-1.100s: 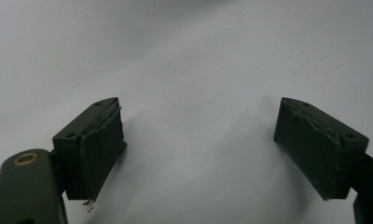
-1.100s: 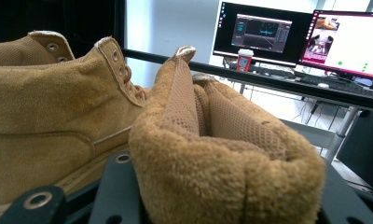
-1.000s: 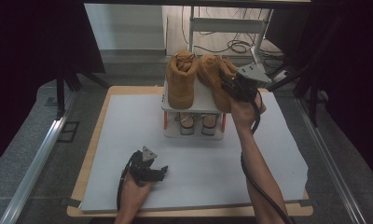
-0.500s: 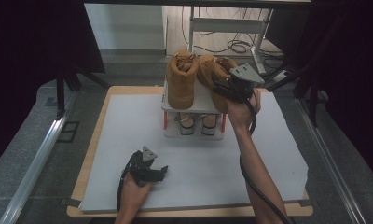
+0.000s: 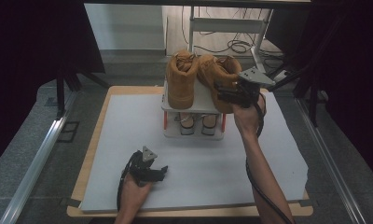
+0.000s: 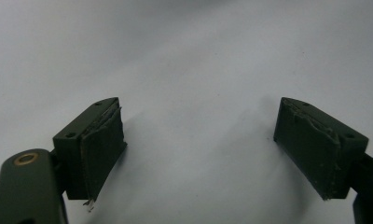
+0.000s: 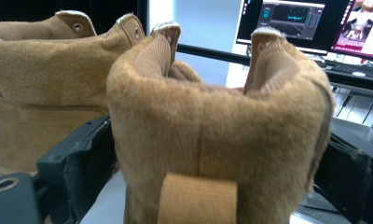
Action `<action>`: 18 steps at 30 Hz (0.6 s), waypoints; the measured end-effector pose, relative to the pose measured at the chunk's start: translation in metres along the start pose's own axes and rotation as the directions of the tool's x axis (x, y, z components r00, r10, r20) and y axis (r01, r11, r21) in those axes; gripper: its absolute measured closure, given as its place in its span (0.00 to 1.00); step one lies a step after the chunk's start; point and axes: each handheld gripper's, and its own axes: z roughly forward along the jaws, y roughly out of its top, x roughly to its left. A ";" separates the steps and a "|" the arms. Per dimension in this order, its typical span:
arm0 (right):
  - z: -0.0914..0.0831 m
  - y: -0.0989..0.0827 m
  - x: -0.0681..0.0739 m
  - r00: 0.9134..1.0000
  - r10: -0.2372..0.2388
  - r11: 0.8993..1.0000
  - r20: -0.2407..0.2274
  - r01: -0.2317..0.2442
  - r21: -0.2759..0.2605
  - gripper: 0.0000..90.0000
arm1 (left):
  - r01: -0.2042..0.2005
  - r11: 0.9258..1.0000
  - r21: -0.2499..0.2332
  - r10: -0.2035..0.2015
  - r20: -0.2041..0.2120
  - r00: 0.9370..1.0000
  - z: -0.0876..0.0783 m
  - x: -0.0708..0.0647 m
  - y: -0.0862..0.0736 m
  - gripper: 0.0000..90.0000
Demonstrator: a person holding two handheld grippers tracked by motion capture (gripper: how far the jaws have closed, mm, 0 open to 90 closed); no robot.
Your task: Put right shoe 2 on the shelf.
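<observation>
At the upper middle of the high view, both tan suede boots now stand on the top tier of the small white shoe rack (image 5: 168, 100), so the placing looks about done. The right hand-held gripper (image 5: 227, 95) has just been opening, its jaws spread either side of the right boot (image 7: 212, 135), apparently no longer pinching its fuzzy heel. Backing away remains; the left hand-held gripper (image 5: 157, 171) rests spread and empty on the bench (image 5: 212, 172) at lower left
</observation>
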 end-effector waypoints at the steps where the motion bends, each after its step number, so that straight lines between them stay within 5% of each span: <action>1: -0.001 0.000 0.000 1.000 0.006 1.000 -0.002 -0.006 0.003 0.07 | 0.000 1.000 0.000 0.000 0.000 1.000 0.000 0.000 0.000 0.17; 6: -0.009 -0.005 -0.004 0.999 0.042 0.999 -0.031 -0.042 0.005 0.08 | -0.001 1.000 0.000 0.001 0.000 1.000 0.000 0.000 0.000 0.17; 18: -0.026 -0.019 -0.005 1.000 0.012 0.999 -0.020 -0.011 0.044 0.15 | -0.001 1.000 -0.001 0.001 -0.001 1.000 0.000 0.000 0.000 0.17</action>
